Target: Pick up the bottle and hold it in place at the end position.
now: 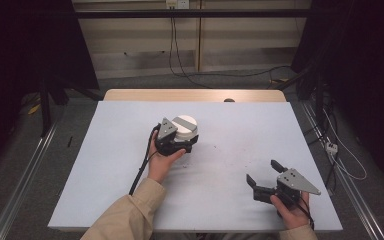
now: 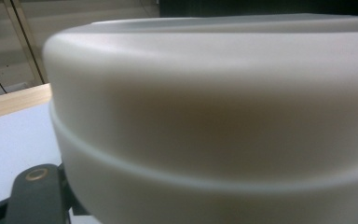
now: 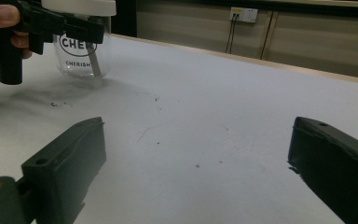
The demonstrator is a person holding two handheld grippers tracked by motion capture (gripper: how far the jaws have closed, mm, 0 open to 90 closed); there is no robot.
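Note:
A clear glass jar (image 3: 81, 58) with a white lid (image 1: 185, 124) and the printed word CHERISH stands upright on the pale board, left of centre. My left gripper (image 1: 181, 141) reaches it from the near-left side and is shut on the jar just under the lid; from the right gripper view its black jaws (image 3: 70, 28) cross the front of the glass. The lid (image 2: 214, 116) looms very close in the left gripper view, with one finger (image 2: 35, 196) beside its left edge. Near the front right corner my right gripper (image 1: 262, 171) rests open, nothing between its fingers (image 3: 70, 163).
The pale board (image 1: 240, 130) lies on a wooden table whose far edge (image 1: 195, 95) shows behind it. Faint dark smudges (image 3: 60, 103) mark the board near the jar. A small dark object (image 1: 228, 100) sits at the far edge. Cables lie on the floor to the right.

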